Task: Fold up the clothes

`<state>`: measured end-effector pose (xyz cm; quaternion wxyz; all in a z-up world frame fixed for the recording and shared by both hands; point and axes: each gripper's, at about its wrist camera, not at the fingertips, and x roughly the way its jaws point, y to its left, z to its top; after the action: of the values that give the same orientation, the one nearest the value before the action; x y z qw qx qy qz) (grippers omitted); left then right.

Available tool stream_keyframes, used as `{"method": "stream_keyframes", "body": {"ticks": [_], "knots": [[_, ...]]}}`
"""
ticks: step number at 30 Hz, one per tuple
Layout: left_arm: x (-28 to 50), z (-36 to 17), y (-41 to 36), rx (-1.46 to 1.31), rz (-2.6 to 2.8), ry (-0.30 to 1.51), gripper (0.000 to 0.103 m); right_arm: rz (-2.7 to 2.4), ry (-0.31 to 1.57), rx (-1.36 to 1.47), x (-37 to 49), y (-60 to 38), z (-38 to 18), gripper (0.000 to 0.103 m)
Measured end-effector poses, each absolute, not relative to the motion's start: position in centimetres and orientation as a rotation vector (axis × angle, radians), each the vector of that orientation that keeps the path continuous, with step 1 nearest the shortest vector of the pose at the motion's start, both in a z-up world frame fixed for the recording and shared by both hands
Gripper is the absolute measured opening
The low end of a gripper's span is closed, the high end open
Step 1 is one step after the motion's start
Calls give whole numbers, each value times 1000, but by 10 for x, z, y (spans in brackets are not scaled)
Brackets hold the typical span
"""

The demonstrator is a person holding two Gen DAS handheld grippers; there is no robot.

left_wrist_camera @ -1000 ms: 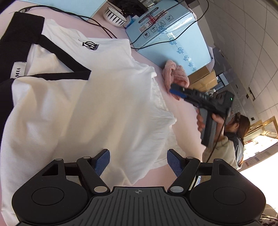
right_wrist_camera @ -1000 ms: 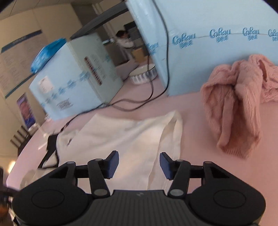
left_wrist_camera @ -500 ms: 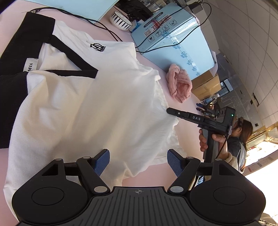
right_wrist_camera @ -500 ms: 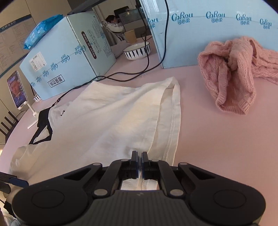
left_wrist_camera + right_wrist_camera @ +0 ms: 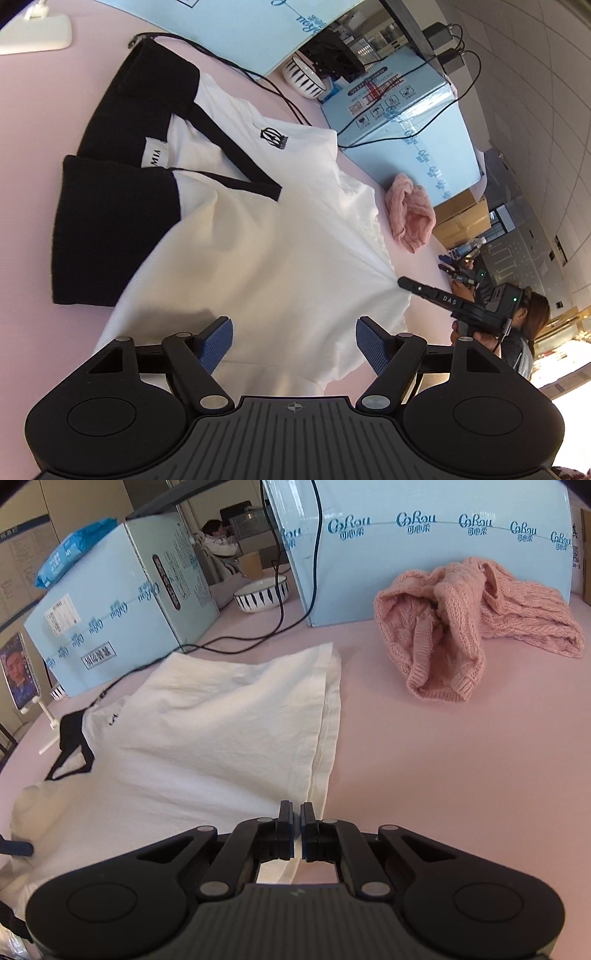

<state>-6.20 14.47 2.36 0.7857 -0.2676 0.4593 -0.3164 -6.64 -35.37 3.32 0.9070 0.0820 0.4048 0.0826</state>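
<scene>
Pale pink tabletop (image 5: 461, 775) under everything, edged by light blue printed cartons (image 5: 424, 546) with black cables trailing across. White polo shirt with black collar and sleeve bands (image 5: 266, 251) spread flat across the middle, hem toward five o'clock in the left wrist view.

Right gripper (image 5: 297, 814) clamped tight on the shirt's hem edge, seam running away toward twelve o'clock. Left gripper (image 5: 293, 341) spread wide, hovering over the shirt's lower body, nothing between the blue pads.

Likely trouble: only a thin lip of hem pinched, so a quick lift could slip the fabric free. Lifting one corner alone would drag the shirt askew, bunching it instead of creasing clean. Left pads closing through both layers unevenly would skew the fold too.

Crumpled pink knitted garment (image 5: 461, 627) at one o'clock of the right wrist view, well apart from the hem. White bowl with black stripes (image 5: 262, 596) at twelve, between cartons. Phone on a white stand (image 5: 18, 672) at nine. Seated person (image 5: 218, 541) far behind.
</scene>
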Motion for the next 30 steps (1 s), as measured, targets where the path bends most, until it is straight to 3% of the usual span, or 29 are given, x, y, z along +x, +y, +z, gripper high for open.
{"method": "stream_keyframes", "body": {"ticks": [1, 4, 6, 7, 11, 14, 19, 21, 22, 23, 24, 25, 26, 27, 30], "knots": [[-60, 29, 149, -582, -671, 962, 75, 176, 839, 124, -65, -349, 36, 6], [-50, 45, 159, -614, -681, 887, 75, 128, 774, 28, -62, -341, 57, 24], [-35, 56, 160, -627, -703, 853, 80, 158, 698, 87, -53, -343, 76, 54], [-24, 60, 158, -631, -697, 843, 81, 219, 677, 155, -44, -345, 84, 59], [35, 68, 143, -577, -536, 839, 81, 405, 644, 278, -2, -330, 104, 63], [74, 67, 139, -510, -377, 793, 81, 443, 603, 135, 37, -281, 107, 65], [111, 48, 152, -432, -212, 760, 81, 454, 574, -79, 80, -216, 85, 78], [120, 35, 159, -425, -212, 789, 80, 460, 611, -91, 93, -205, 72, 74], [124, 27, 161, -436, -224, 803, 80, 469, 648, -98, 101, -199, 64, 63], [128, 18, 163, -450, -237, 814, 79, 476, 681, -108, 106, -195, 57, 25], [128, 15, 164, -444, -245, 789, 71, 478, 713, -121, 109, -192, 50, 12], [129, 14, 163, -427, -255, 776, 55, 479, 708, -123, 107, -192, 47, 12], [130, 13, 162, -421, -265, 784, 21, 484, 673, -124, 102, -193, 48, 10], [129, 12, 162, -423, -271, 788, 8, 502, 627, -120, 93, -197, 53, 9], [111, 23, 165, -408, -308, 721, 4, 593, 486, -97, 59, -213, 73, 8]]}}
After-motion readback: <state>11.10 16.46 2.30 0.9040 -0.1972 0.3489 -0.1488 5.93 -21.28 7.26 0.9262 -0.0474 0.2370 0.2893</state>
